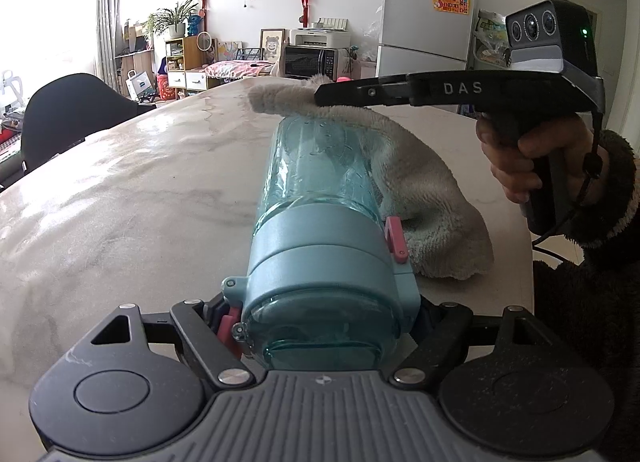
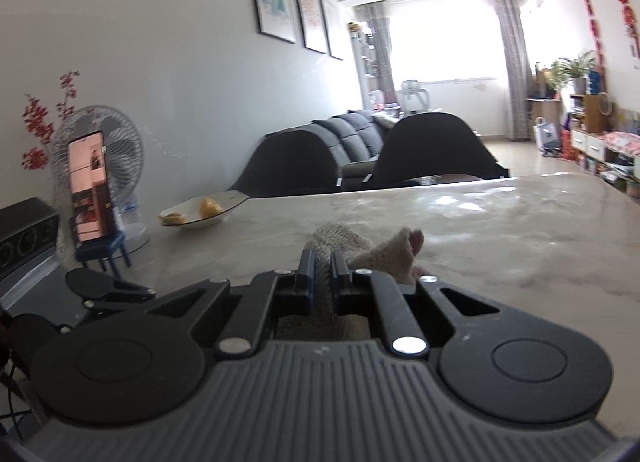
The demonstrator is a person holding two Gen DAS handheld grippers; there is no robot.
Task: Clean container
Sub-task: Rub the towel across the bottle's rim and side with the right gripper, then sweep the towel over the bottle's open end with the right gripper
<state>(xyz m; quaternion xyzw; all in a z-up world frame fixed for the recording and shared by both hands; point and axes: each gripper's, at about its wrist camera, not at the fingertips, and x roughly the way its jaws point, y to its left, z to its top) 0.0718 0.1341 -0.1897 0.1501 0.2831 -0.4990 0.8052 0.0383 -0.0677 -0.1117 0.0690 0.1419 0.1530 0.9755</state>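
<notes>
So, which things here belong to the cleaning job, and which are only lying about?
For the job:
- transparent teal plastic bottle, clamped at its lid end by the left gripper
- beige terry cloth, pinched in the right gripper, draped over the bottle

Lying about:
- white plate of oranges
- phone on small blue stand
- white fan

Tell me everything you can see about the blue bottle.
The blue bottle is see-through teal plastic with an opaque light-blue lid and a pink latch. It lies on its side, lid end clamped in the left tool, base pointing away. A fuzzy grey cloth, pinched by the right tool, drapes over its far end and right side.
</notes>
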